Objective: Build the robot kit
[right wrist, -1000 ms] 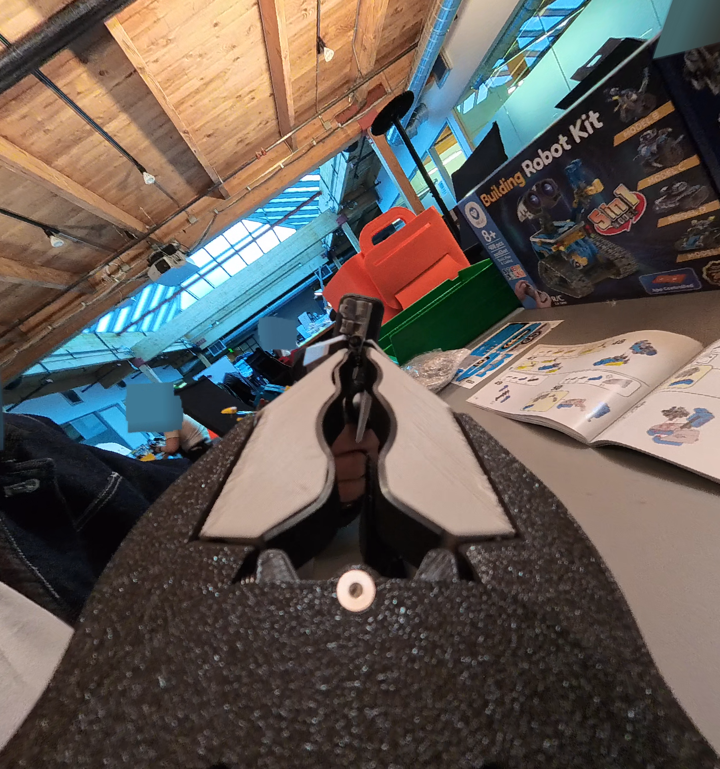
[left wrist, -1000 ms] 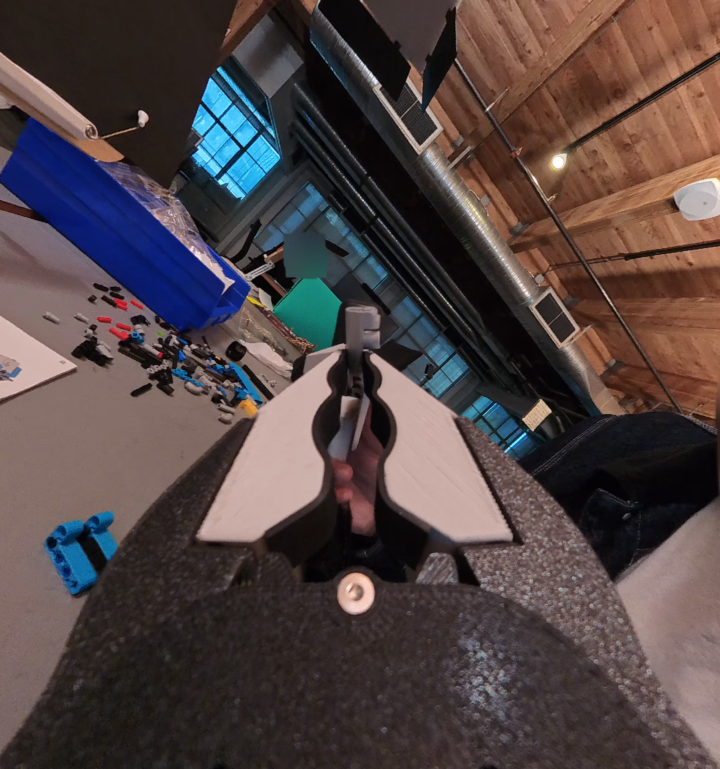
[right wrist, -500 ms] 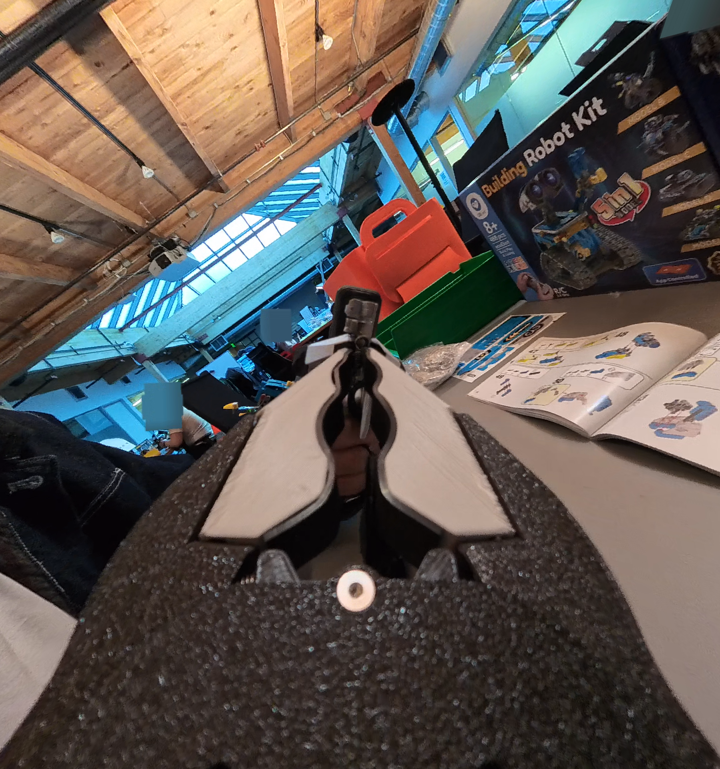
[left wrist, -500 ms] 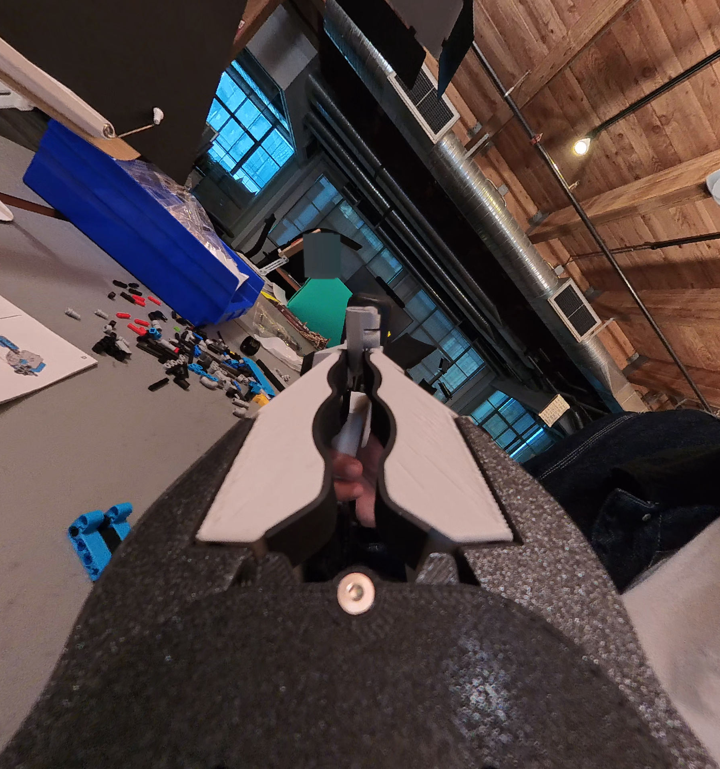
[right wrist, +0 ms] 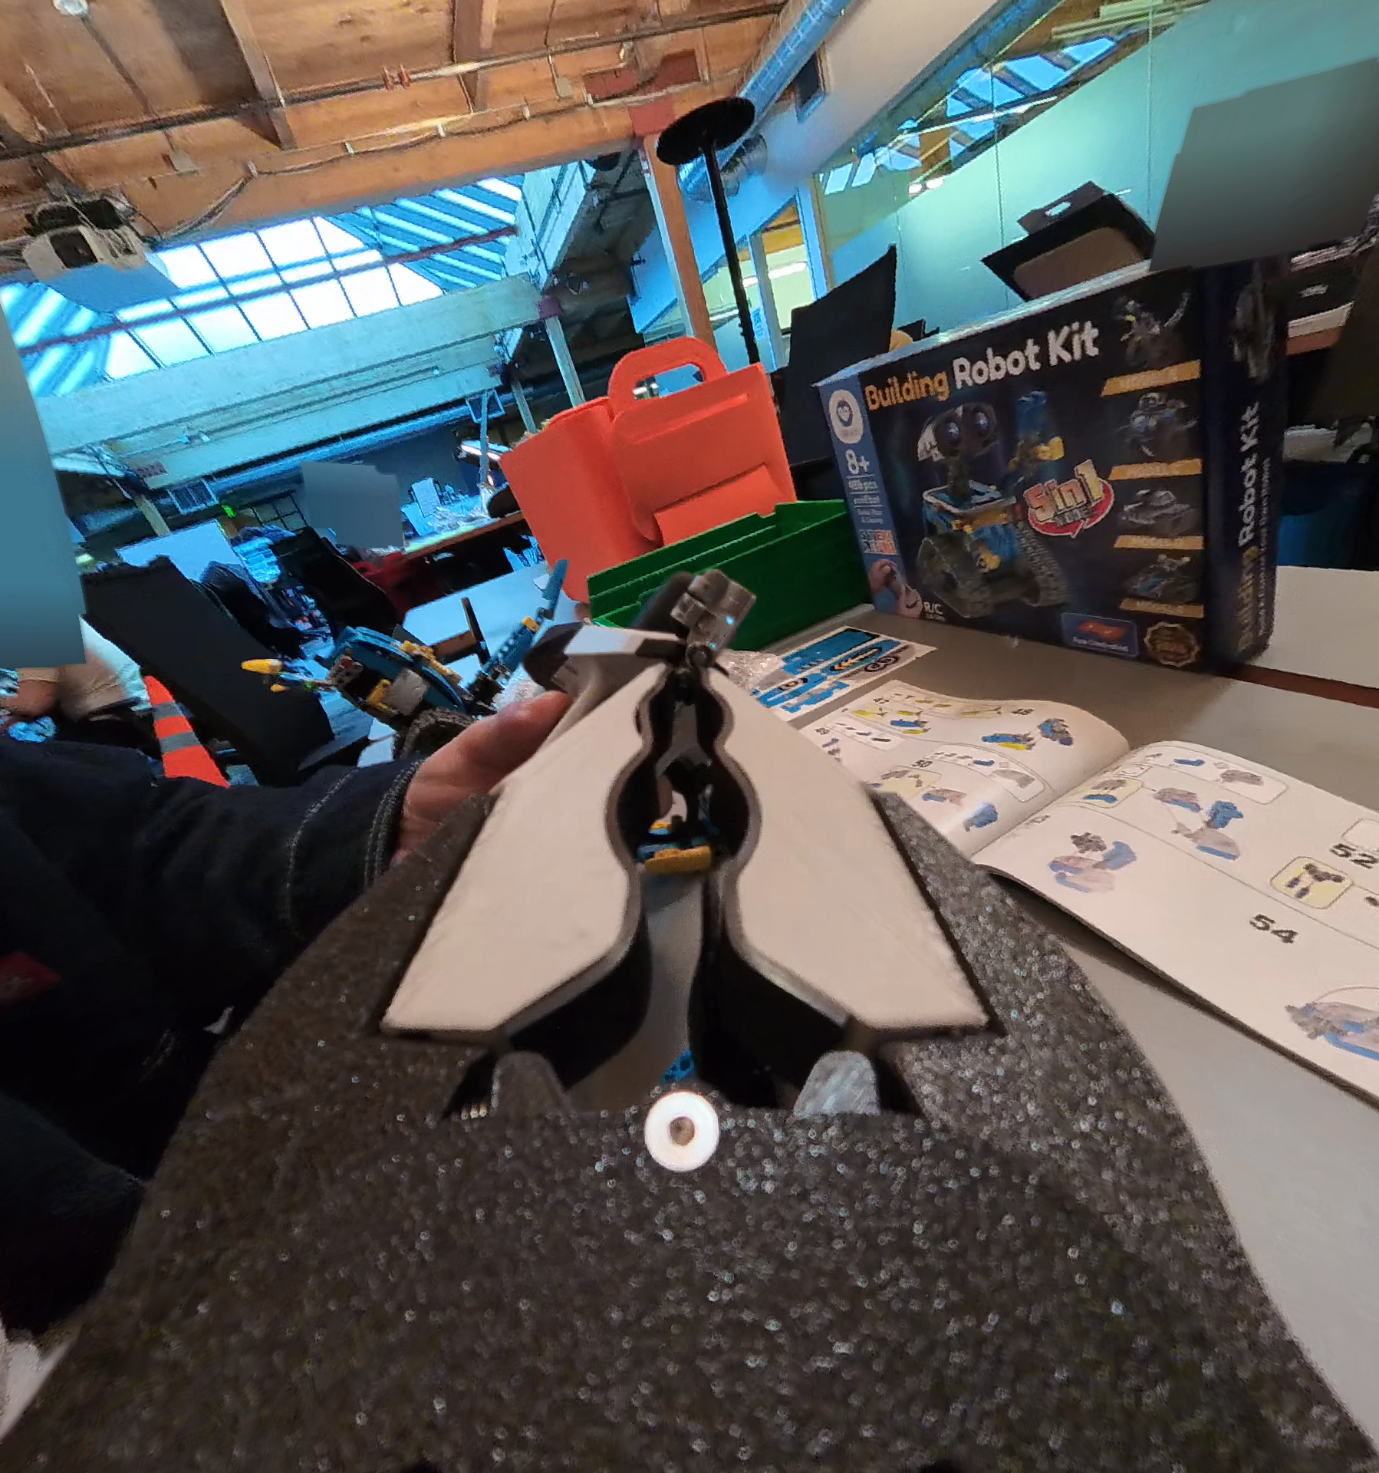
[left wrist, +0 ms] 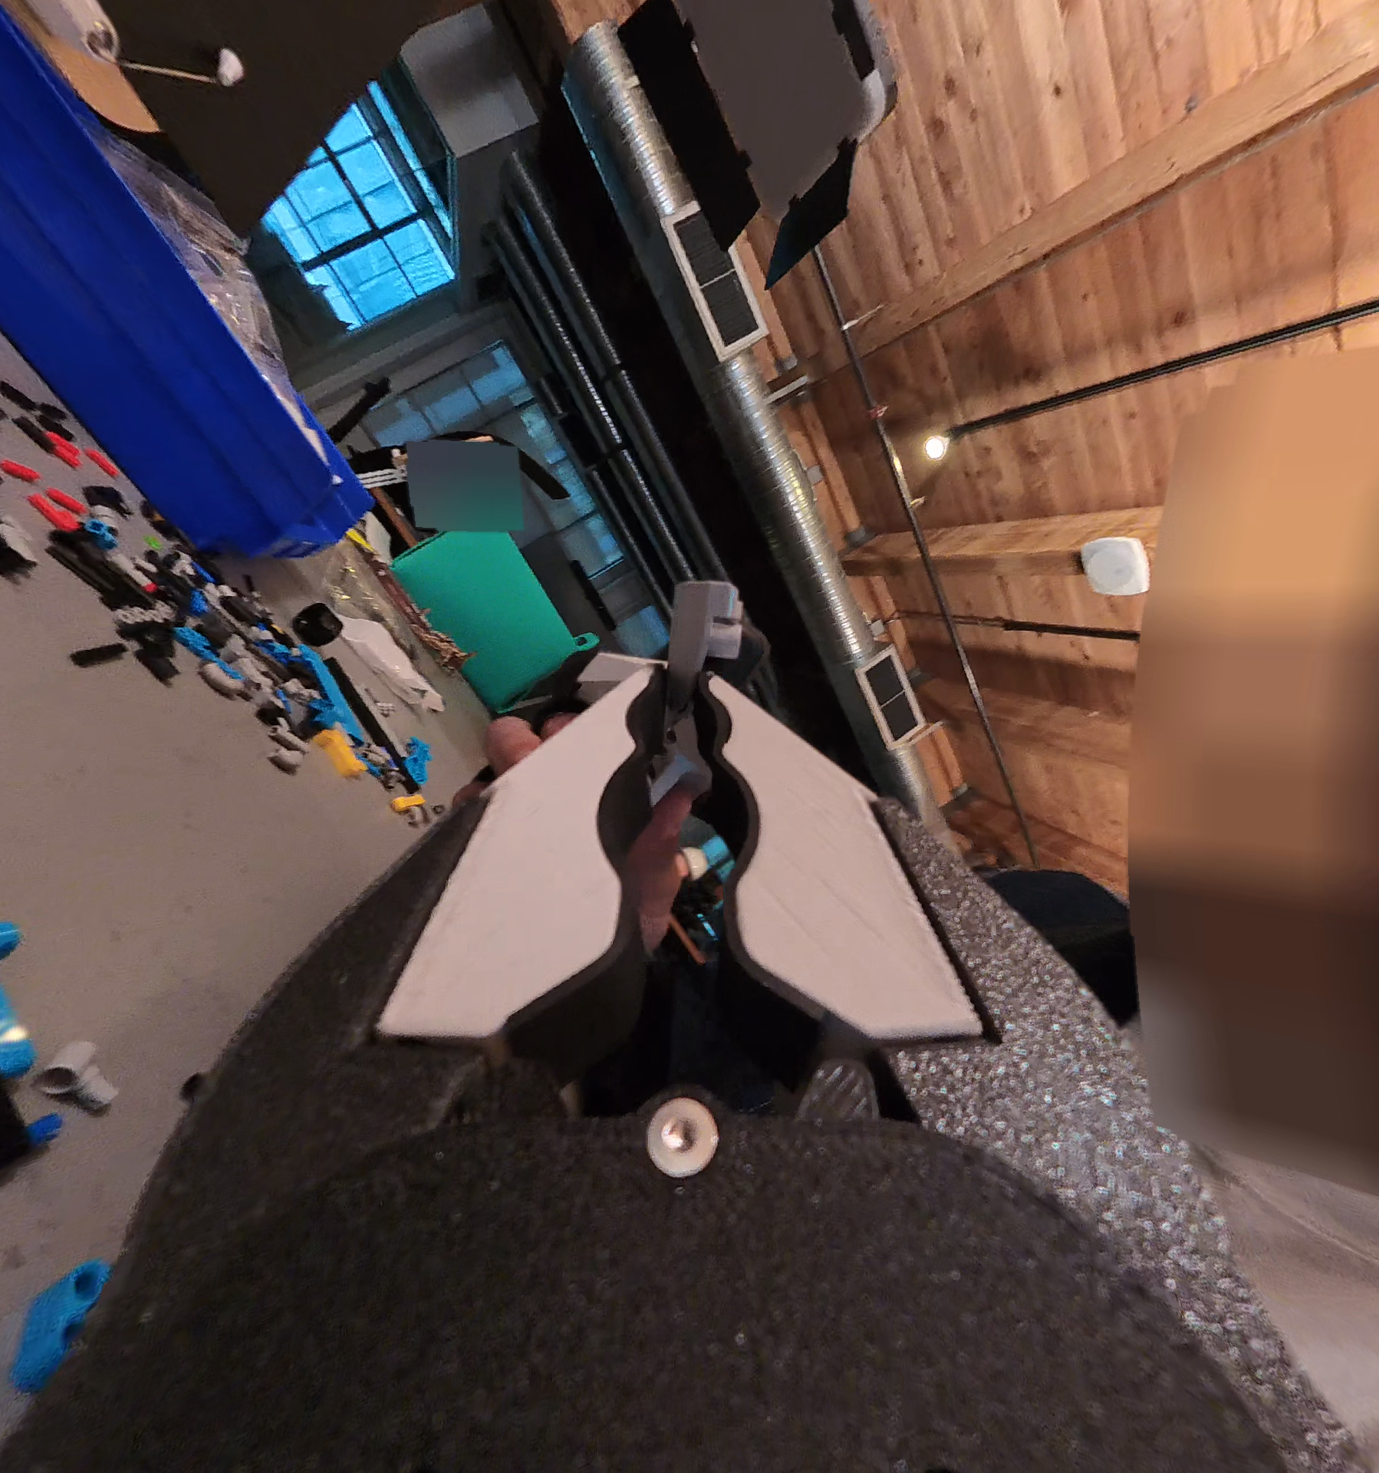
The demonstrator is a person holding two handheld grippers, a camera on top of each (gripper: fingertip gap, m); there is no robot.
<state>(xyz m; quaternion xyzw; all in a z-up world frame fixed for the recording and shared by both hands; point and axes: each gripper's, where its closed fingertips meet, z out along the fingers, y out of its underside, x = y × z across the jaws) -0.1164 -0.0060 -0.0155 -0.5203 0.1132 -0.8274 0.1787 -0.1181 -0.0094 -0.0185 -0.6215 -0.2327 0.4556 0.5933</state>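
- Left gripper (left wrist: 682,685): jaws pinch a grey part (left wrist: 706,626) standing out at 12 o'clock.
- Right gripper (right wrist: 690,665): jaws pinch a grey-black part (right wrist: 702,610), next to the other gripper's tip at 10 o'clock.
- Both parts look light, stiff and slippery; best gripped on flat sides.
- Loose bricks (left wrist: 192,622) lie on the desk (left wrist: 112,797) at 9 o'clock of the left gripper; booklet (right wrist: 1148,845) at 3 o'clock of the right.

Small grey brick piece (left wrist: 706,623) between closed tips
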